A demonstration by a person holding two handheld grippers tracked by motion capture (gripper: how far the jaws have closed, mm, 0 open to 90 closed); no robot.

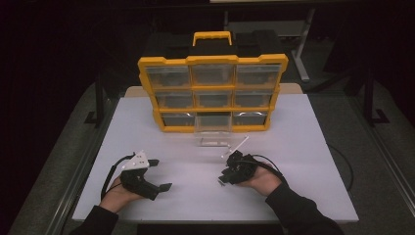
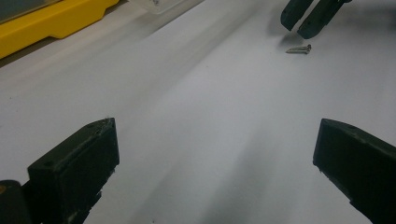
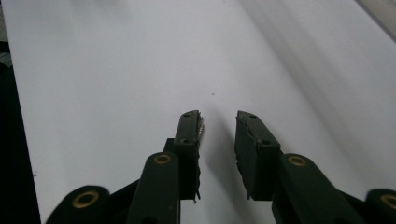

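High view: the right claw (image 1: 224, 180) hangs over a small screw (image 1: 220, 182) lying on the white tabletop (image 1: 293, 147), in front of the yellow organizer (image 1: 212, 93), whose bottom middle drawer (image 1: 213, 131) stands pulled out. The left claw (image 1: 159, 174) rests apart at the left, spread wide and holding nothing. My reading: the step in hand is picking up the screw, likely for that open drawer

Left gripper view: the screw (image 2: 299, 48) lies flat on the tabletop, just beside and below the right claw's tips (image 2: 306, 18), not between them and not touched. That offset is hard to make out from above

Right gripper view: the right claw (image 3: 218, 122) has narrowed to a small gap with bare tabletop in it, gripping nothing. Next it should shift over the screw, straddle it, lower and clench
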